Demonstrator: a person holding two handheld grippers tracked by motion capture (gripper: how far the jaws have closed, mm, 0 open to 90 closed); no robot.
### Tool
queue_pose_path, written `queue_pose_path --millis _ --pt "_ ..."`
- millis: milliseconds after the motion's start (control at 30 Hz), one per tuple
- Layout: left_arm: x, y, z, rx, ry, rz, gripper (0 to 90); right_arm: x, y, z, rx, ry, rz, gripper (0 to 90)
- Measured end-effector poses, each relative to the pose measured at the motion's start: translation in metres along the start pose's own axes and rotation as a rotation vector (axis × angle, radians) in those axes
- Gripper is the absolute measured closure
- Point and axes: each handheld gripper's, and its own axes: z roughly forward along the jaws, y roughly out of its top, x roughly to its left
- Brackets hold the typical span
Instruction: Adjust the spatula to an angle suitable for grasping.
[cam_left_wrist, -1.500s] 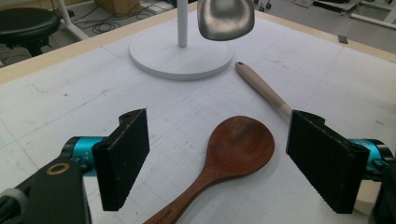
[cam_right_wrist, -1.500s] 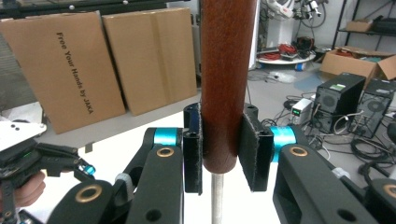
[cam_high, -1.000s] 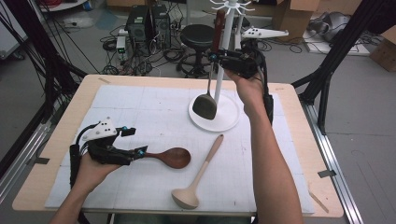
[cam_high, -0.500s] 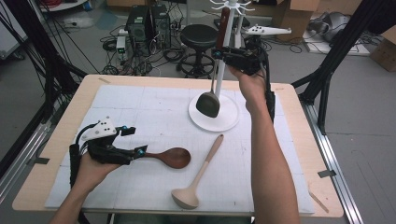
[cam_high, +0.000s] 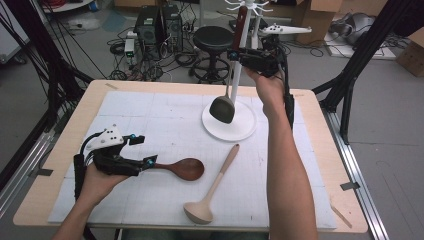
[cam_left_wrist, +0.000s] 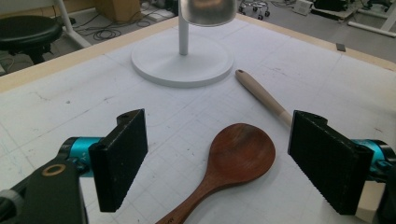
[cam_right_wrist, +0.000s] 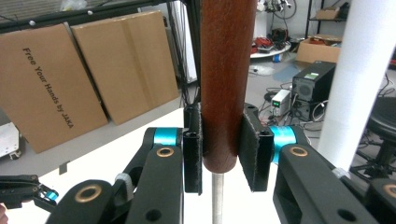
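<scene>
The wooden bench is covered by a white gridded mat. On the mat, at about 1 o'clock from its middle, a white utensil stand with a round base and a thin upright pole is placed.

The right tool is held high beside the pole, at 12 o'clock from the base. Its black pads are pressed on the dark red-brown wooden handle of a spatula with a grey metal blade; the handle is seen upright between the pads in the right gripper view, and the blade hangs just above the base of the stand.

The left tool is held low at 8 o'clock on the mat. Its jaws are spread, and nothing is pinched by them. In the left gripper view, a dark brown wooden spoon with an oval bowl is seen lying on the mat between the open pads, which are kept apart from it.

A pale beige ladle with a long light handle is laid at 5 o'clock, just beside the brown spoon.
</scene>
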Motion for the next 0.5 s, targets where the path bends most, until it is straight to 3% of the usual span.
queue_pose_path --millis 500 --pt "0.002 0.000 0.001 -0.001 -0.005 -0.001 20.1 -0.012 -0.002 0.002 0.003 0.004 0.014 73.2"
